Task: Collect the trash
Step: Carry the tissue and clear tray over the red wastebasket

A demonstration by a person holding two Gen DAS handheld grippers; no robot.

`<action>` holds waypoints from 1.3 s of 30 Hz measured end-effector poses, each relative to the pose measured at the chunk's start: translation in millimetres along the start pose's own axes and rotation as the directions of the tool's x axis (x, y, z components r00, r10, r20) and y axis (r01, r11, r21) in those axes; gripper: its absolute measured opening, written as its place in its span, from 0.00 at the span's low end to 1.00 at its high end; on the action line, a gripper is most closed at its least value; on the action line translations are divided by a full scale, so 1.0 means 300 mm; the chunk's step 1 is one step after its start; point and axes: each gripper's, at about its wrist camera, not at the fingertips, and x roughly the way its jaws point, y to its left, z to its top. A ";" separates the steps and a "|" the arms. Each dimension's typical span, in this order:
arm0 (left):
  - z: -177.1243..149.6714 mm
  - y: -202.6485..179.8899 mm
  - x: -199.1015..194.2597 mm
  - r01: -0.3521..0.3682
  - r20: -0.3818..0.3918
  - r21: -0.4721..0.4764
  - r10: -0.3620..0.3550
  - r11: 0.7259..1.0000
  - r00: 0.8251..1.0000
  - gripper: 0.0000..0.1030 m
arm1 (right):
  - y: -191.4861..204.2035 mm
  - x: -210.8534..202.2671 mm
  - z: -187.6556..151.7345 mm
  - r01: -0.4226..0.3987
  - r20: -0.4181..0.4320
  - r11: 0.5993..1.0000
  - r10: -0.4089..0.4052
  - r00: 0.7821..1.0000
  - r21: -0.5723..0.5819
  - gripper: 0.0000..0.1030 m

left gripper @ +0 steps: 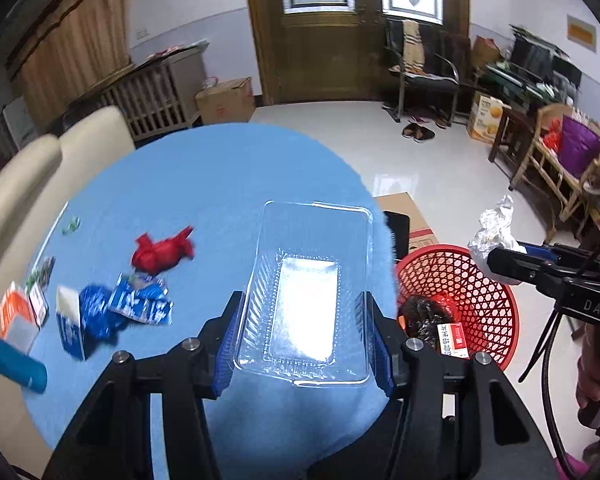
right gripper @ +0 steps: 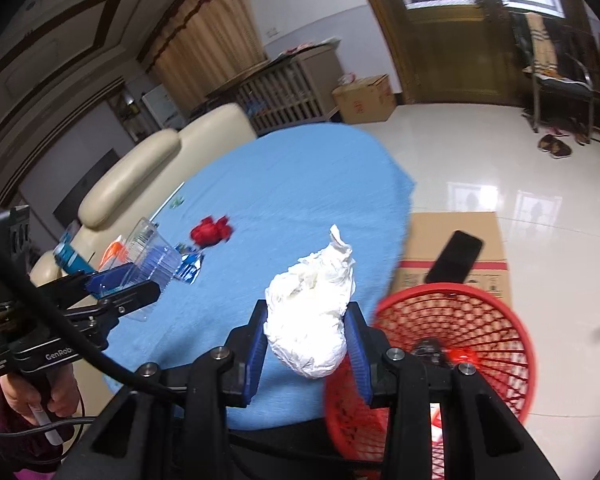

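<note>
While the left gripper (left gripper: 304, 344) is clamped on a clear plastic tray (left gripper: 310, 292) above the near right edge of the blue bench (left gripper: 220, 168), the right gripper (right gripper: 306, 344) is closed tight on a crumpled white paper wad (right gripper: 312, 312) just beside that edge. The red mesh basket (right gripper: 480, 320) stands on the floor right of the bench, touching a cardboard box (right gripper: 452, 232), with bare tiled floor (right gripper: 500, 140) beyond. A red wrapper (left gripper: 162, 252) and blue packets (left gripper: 140, 304) lie on the bench's left part.
</note>
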 end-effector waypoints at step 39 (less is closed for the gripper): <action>0.068 -0.335 0.108 0.022 -0.044 0.156 -0.016 0.988 0.999 0.56 | -0.201 -0.125 -0.058 0.084 0.071 0.991 -0.091 0.993 0.100 0.39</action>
